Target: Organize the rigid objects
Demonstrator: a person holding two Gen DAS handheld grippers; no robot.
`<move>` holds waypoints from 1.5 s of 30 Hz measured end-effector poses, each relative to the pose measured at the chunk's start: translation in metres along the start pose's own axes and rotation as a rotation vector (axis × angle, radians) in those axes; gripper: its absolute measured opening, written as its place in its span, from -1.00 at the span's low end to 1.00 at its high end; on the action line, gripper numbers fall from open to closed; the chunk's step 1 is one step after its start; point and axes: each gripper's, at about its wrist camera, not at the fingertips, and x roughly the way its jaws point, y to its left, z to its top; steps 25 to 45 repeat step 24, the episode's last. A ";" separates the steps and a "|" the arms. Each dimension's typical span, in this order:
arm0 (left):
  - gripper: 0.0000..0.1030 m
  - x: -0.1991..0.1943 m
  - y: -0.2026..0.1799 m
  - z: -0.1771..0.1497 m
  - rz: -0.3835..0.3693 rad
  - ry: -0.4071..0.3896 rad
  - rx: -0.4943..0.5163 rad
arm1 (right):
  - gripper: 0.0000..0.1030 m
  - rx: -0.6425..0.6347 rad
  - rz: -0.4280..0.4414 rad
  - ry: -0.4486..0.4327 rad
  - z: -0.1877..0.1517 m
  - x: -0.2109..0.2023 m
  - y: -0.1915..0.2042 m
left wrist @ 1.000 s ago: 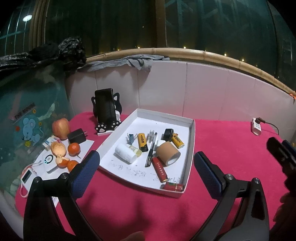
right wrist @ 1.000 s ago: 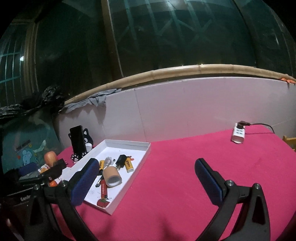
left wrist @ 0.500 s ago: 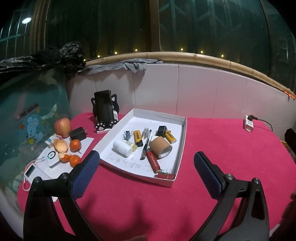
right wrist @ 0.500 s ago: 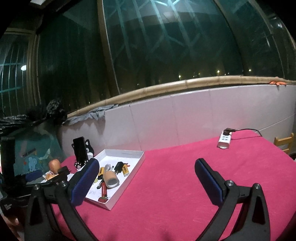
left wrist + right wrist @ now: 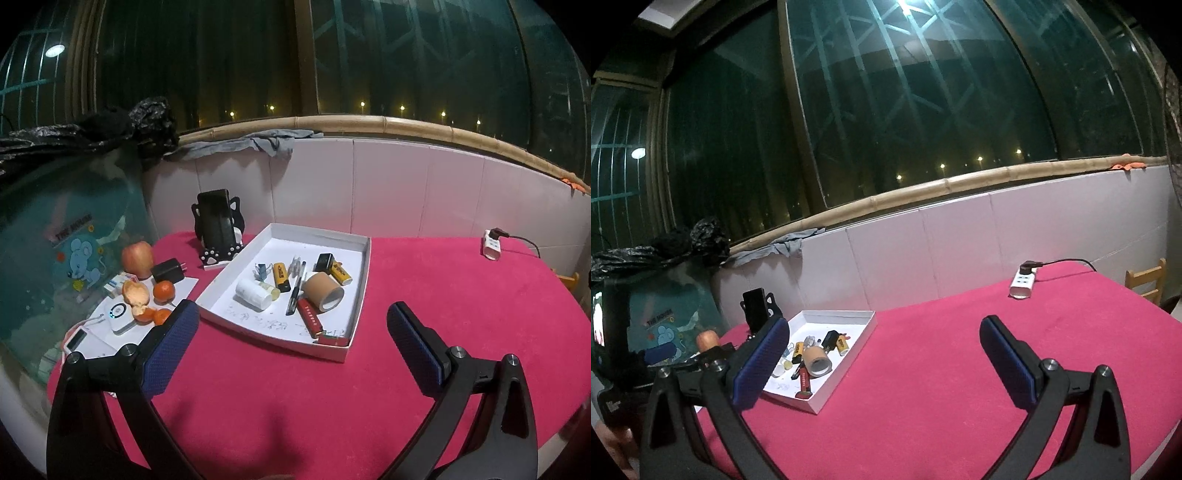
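A white tray (image 5: 356, 291) sits on the red tablecloth and holds a brown tape roll (image 5: 324, 291), a white bottle (image 5: 253, 292), a black pen (image 5: 296, 290), yellow batteries (image 5: 280, 272), a black adapter (image 5: 324, 261) and red lighters (image 5: 309, 318). The tray also shows in the right wrist view (image 5: 862, 338). My left gripper (image 5: 291, 341) is open and empty, held above the cloth in front of the tray. My right gripper (image 5: 884, 360) is open and empty, to the right of the tray.
Left of the tray are a cat-shaped phone stand (image 5: 218, 230), an apple (image 5: 137, 258), oranges (image 5: 163, 290), a black charger (image 5: 170, 270) and white devices (image 5: 119, 318). A white power strip (image 5: 492, 248) lies at the far right by the tiled wall. A wooden chair (image 5: 1147, 282) stands beyond the table.
Both grippers have drawn back and risen, so the tray looks smaller and farther away. The right gripper has left the left wrist view. Both stay open.
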 end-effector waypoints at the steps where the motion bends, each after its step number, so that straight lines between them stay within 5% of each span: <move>1: 0.99 -0.001 0.000 0.000 0.000 -0.002 0.000 | 1.00 0.001 -0.003 0.000 -0.001 -0.002 0.000; 45: 0.99 -0.013 0.002 -0.004 -0.013 -0.019 -0.003 | 1.00 -0.002 -0.021 -0.024 -0.001 -0.018 -0.010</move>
